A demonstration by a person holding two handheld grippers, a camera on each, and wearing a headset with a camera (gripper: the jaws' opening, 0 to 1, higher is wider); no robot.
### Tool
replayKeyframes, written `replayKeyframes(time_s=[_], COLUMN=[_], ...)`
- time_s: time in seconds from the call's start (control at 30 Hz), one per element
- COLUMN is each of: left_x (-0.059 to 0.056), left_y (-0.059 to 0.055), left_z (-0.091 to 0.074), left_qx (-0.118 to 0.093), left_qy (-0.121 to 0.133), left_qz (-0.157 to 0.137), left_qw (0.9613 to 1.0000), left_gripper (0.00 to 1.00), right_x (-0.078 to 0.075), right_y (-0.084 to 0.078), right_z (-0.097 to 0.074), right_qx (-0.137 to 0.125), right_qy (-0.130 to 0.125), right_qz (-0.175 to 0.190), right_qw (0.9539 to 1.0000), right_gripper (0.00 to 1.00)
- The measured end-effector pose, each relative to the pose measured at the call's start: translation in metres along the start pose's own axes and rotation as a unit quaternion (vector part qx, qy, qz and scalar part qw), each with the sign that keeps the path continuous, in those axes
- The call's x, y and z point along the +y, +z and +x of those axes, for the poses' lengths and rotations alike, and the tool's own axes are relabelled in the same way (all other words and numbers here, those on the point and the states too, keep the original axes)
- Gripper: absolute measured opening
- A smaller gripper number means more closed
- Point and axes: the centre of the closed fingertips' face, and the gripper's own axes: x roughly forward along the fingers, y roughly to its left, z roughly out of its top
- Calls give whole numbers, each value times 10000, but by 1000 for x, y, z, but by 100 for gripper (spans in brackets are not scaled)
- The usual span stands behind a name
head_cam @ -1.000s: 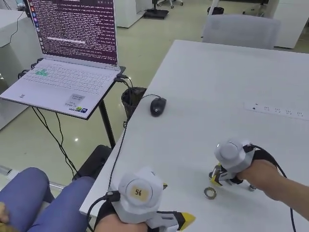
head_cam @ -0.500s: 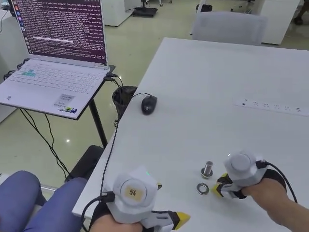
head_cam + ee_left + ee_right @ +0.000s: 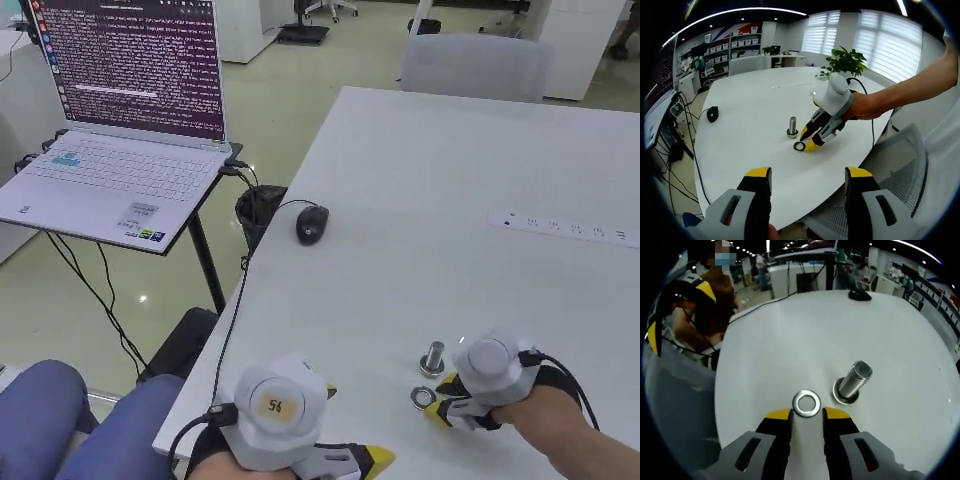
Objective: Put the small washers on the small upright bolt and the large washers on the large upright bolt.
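Gripper, left (image 3: 810, 175): jaws spread wide, empty, over the table (image 3: 740, 120) edge nearest me.
Gripper, right (image 3: 807, 414): jaws barely parted, gripping nothing, tips at the washer (image 3: 807, 403) rim.
Washer: I count one, flat on the table.
Bolt (image 3: 854, 380): one, upright, just beside the washer.

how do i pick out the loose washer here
On the white table, find the upright bolt near the person's edge. The washer lies beside it, at the tips of the right tongs. Unlike the standing bolt, it is a flat silver ring.
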Motion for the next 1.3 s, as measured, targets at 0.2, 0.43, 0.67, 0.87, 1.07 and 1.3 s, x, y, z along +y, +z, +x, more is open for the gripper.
replayKeyframes(time_s=[0.2,0.43,0.67,0.87,1.07,1.3], left_x=[-2,-3,-3,-3,-1,0], left_y=[-2,-1,-1,-2,-1,-1], left_z=[-2,-3,-2,-2,-2,-2], left_qx=[8,16,7,1,0,-8], left_qy=[-2,-19,-5,0,13,25], left_qz=[-10,37,34,9,4,-6], left_qw=[10000,10000,10000,10000,10000,10000], left_gripper=[59,59,58,58,58,58], right_x=[4,4,11,15,19,17], right_y=[5,3,-3,-7,-6,-3], right_z=[4,4,0,-2,-3,-5], right_qx=[87,242,369,344,277,208], right_qy=[149,355,407,392,393,339], right_qz=[-423,-761,-870,-791,-694,-611], right_qw=[9990,9962,9947,9955,9964,9973], right_gripper=[29,25,24,23,23,23])
